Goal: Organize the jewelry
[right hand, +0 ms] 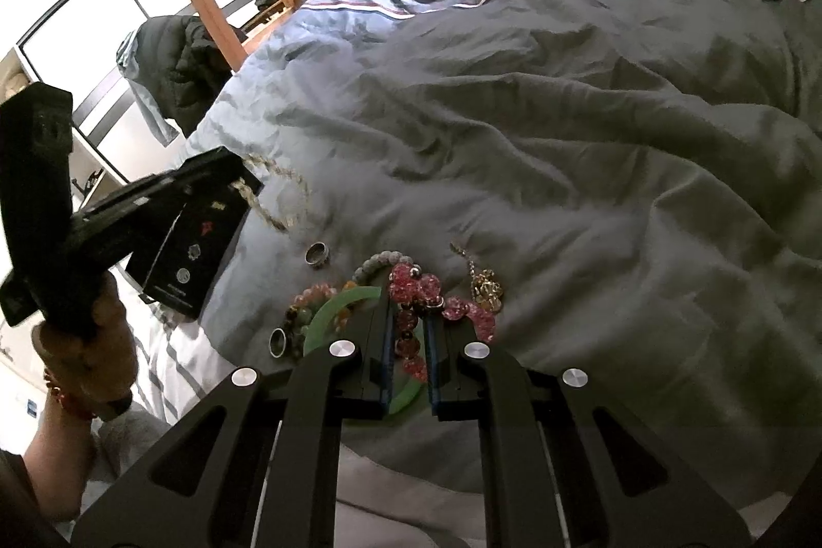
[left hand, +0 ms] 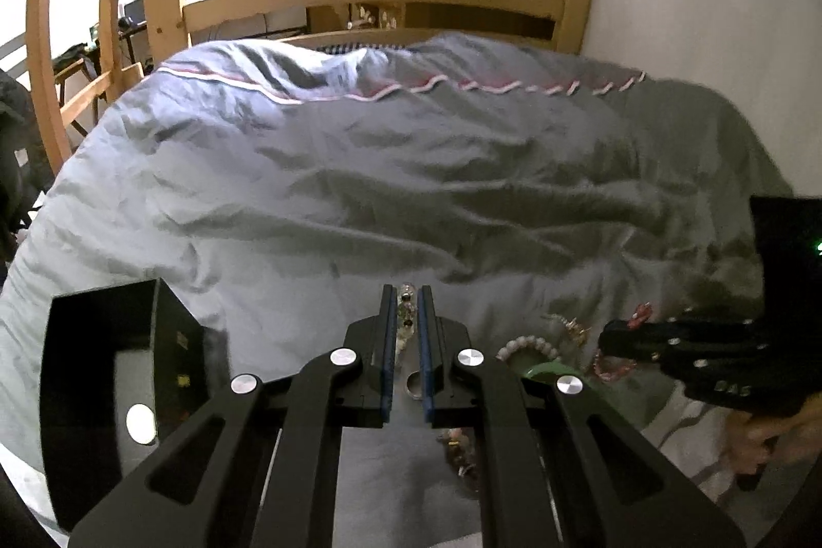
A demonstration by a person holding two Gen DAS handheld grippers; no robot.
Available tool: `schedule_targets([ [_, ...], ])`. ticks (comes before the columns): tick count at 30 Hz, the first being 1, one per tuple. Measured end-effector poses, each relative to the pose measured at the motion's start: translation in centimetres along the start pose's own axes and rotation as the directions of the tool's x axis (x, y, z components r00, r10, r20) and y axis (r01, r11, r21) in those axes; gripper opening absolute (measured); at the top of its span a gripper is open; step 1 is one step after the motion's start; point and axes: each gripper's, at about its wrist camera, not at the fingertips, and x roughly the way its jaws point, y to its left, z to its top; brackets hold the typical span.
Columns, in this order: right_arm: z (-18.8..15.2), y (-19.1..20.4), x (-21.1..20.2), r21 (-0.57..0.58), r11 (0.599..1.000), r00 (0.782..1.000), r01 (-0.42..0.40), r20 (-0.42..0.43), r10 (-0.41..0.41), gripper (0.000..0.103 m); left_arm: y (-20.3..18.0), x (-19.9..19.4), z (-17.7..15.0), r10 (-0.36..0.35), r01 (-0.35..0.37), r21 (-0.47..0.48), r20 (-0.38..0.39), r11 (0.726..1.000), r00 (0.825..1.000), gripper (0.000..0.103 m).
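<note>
A clear beaded bracelet (left hand: pixel 405 312) is clamped between the blue pads of the left gripper (left hand: pixel 406 299), raised above the bed; in the right wrist view its pale beads (right hand: pixel 277 193) hang in a loop from that gripper (right hand: pixel 234 173). The right gripper (right hand: pixel 409 317) is clenched on a pink crackle-bead bracelet (right hand: pixel 418 286), low over the jewelry pile. Beneath it a green bangle (right hand: pixel 339 306) is seen, with a grey bead bracelet (right hand: pixel 375 263) behind, a gold chain (right hand: pixel 485 286) to the right and two silver rings (right hand: pixel 316 254) (right hand: pixel 278 341) to the left. All lies on a grey duvet (right hand: pixel 565 137). A black box (right hand: pixel 198 250) sits at the left, near the left hand (right hand: pixel 90 327).
</note>
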Motion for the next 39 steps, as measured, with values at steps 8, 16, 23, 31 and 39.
schedule_targets([
  [8,0.2,0.5,-0.8,-0.026,1.000,1.000,0.001,0.031,0.000,0.011,0.2,-1.8,0.1,-0.004,0.004,0.002,0.019,1.000,1.000,0.008],
  [16,0.7,2.3,-2.6,-0.092,0.996,0.997,0.011,0.076,-0.004,0.011,0.1,-3.9,-0.4,0.009,-0.010,0.004,0.023,1.000,1.000,0.008],
  [23,0.2,4.7,-4.7,-0.187,0.981,0.996,0.043,0.089,-0.027,0.011,0.4,-7.2,-1.5,0.025,-0.024,-0.017,0.030,1.000,0.999,0.008],
  [31,0.1,8.3,-6.1,-0.282,0.959,0.996,0.023,0.090,0.003,0.011,2.6,-10.4,-1.8,0.067,-0.065,-0.037,0.049,0.997,0.997,0.008],
  [39,1.8,10.4,-6.4,-0.274,0.962,0.993,-0.016,0.108,0.047,0.011,5.0,-12.0,-1.9,0.108,-0.103,-0.069,0.068,0.992,0.992,0.008],
])
